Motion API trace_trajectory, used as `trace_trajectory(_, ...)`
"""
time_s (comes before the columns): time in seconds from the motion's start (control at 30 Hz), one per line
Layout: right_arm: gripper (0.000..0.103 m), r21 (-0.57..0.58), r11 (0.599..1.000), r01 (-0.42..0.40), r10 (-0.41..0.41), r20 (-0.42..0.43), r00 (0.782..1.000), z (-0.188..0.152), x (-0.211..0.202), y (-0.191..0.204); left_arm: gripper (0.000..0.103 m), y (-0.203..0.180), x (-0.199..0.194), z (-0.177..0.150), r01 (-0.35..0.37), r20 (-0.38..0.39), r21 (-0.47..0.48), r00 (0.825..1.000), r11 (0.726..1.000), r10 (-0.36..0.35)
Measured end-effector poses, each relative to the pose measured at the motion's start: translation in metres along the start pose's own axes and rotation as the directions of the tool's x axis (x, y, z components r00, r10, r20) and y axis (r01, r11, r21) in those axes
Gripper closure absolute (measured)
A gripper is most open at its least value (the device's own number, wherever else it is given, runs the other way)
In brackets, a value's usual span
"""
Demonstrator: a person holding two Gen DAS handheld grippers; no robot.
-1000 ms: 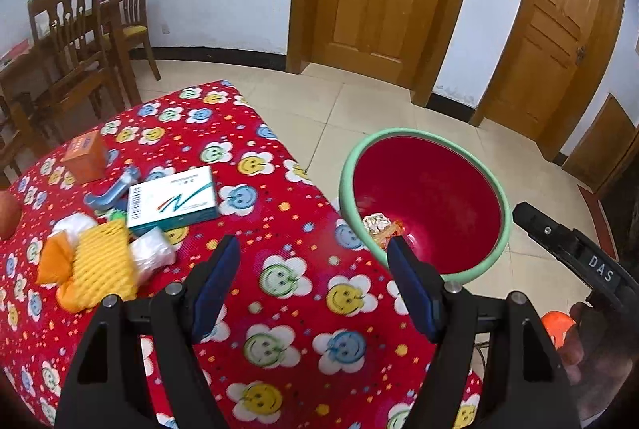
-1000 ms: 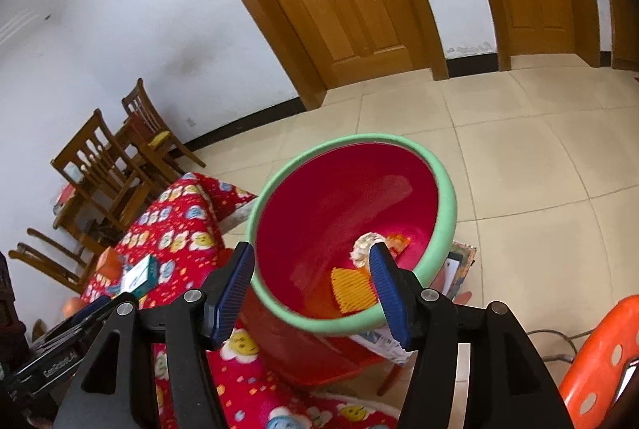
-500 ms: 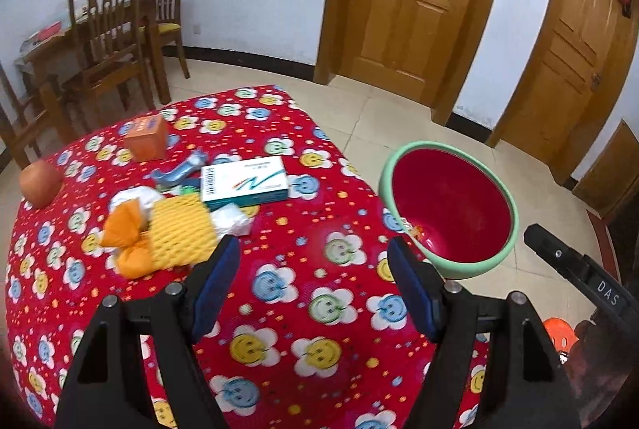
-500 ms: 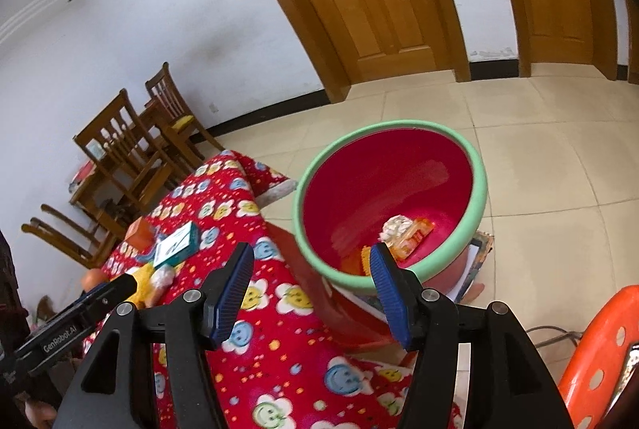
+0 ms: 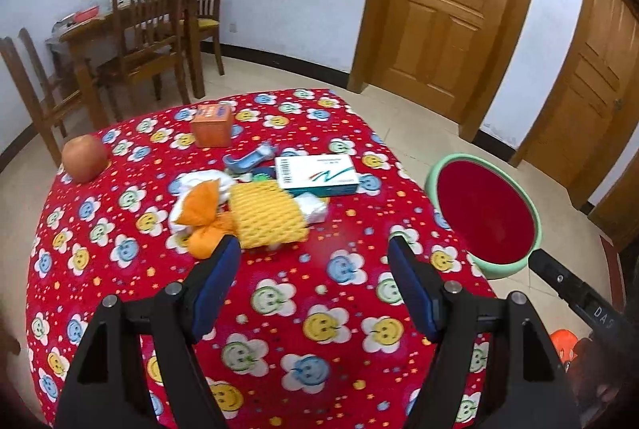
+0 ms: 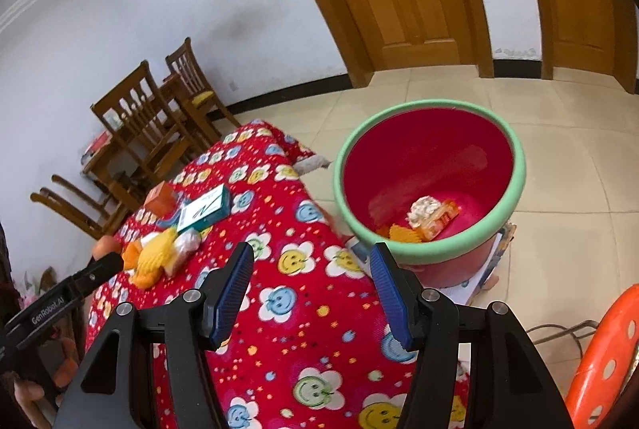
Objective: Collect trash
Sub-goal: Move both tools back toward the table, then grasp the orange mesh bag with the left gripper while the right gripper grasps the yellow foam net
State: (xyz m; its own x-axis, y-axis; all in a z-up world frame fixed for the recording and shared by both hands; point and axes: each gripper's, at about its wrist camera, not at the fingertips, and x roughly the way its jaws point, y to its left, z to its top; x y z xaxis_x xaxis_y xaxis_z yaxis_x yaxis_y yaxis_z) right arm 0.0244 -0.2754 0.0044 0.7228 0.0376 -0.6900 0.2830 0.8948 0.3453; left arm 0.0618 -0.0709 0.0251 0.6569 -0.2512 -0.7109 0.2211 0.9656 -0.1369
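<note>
Trash pile (image 5: 255, 207) on counter (image 5: 319, 309), mid-surface, toward far-left side from bin; yellow foam net (image 5: 265, 215) nearest, orange peel (image 5: 205, 217) touching its left, white wrappers behind, teal-white box (image 5: 317, 175) just beyond. Left tongs (image 5: 313, 287) open wide, empty, above counter; foam net just ahead, slightly left of left pad; long axis runs across jaw line. Right tongs (image 6: 311, 293) open, empty, nearer red bin (image 6: 429, 253) off counter's right edge. Judgement: left hand closer to pile, likely picker.
</note>
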Motion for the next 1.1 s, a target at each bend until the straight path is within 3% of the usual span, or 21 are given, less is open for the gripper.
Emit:
trace_trajectory(0.5,0.041,-0.027,0.999,-0.018,0.017,-0.059,0.998,-0.013,0.021,0.018,0.027,0.054,0.002,-0.007,-0.093,-0.013,-0.084,0.996,0.992,0.092)
trace_trajectory(0.9,0.041,-0.041,0.999,-0.009,0.006,-0.092,0.996,-0.018,0.032,0.022,0.027,0.081,0.049,-0.004,-0.163,-0.079,-0.097,0.985,0.982,0.156)
trace_trajectory(1.1,0.041,-0.039,0.999,-0.006,0.002,-0.104,0.995,-0.018,0.036,0.023,0.027,0.094,0.074,-0.002,-0.167,-0.112,-0.123,0.982,0.978,0.153)
